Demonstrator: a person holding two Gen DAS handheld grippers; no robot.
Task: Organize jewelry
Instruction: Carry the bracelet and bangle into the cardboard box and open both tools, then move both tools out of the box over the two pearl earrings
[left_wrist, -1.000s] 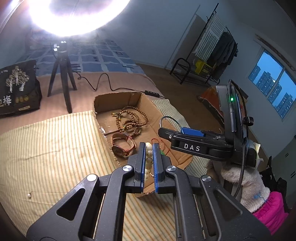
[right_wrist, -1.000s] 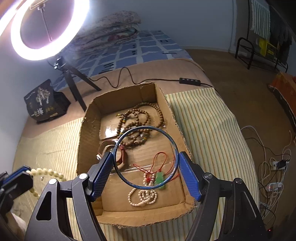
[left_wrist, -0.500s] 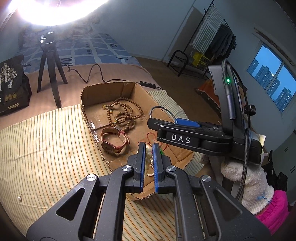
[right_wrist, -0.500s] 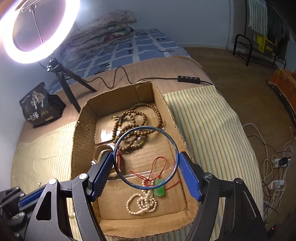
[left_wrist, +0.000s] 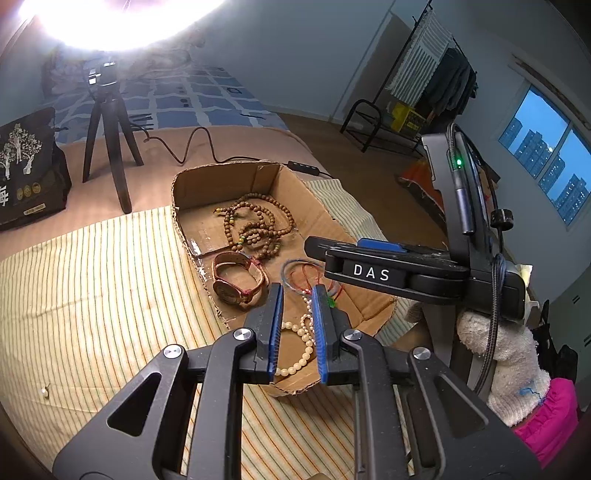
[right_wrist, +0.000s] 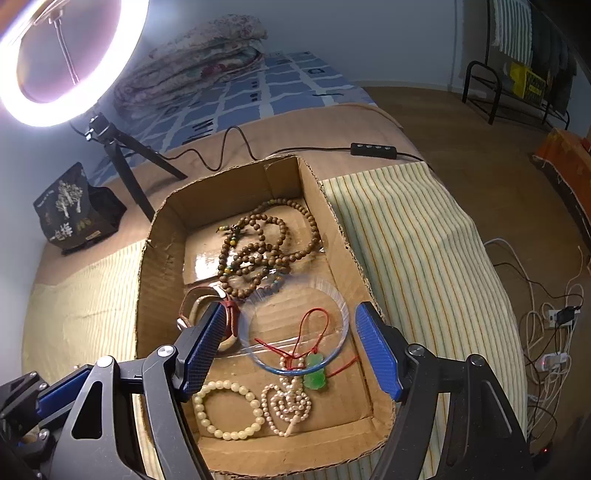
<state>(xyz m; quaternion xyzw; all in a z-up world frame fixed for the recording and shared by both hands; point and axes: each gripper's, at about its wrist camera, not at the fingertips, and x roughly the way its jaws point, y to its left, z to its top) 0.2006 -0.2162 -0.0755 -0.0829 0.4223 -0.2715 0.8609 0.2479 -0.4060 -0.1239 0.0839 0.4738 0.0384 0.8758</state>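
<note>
A cardboard box (right_wrist: 159, 236) on the striped cloth holds brown wooden beads (right_wrist: 258, 247), a watch (right_wrist: 199, 306), a blue bangle (right_wrist: 295, 325), a green pendant on red cord (right_wrist: 316, 373), a small pearl strand (right_wrist: 288, 406) and a cream bead bracelet (right_wrist: 227, 410). My right gripper (right_wrist: 291, 350) is open above the box, and the bangle, blurred, lies free between its fingers. My left gripper (left_wrist: 297, 332) is open and empty over the box's near end, above the cream bracelet (left_wrist: 299, 350). The watch (left_wrist: 236, 280) and wooden beads (left_wrist: 255, 225) also show there.
A ring light on a tripod (right_wrist: 125, 155) and a black bag (right_wrist: 74, 210) stand behind the box. A cable with a controller (right_wrist: 373, 149) runs behind it. A small pale object (left_wrist: 45, 391) lies on the striped cloth at left. The cloth drops off at right.
My left gripper opened and let the cream bracelet fall into the box. My right gripper opened wider and released the blue bangle, which dropped into the box.
</note>
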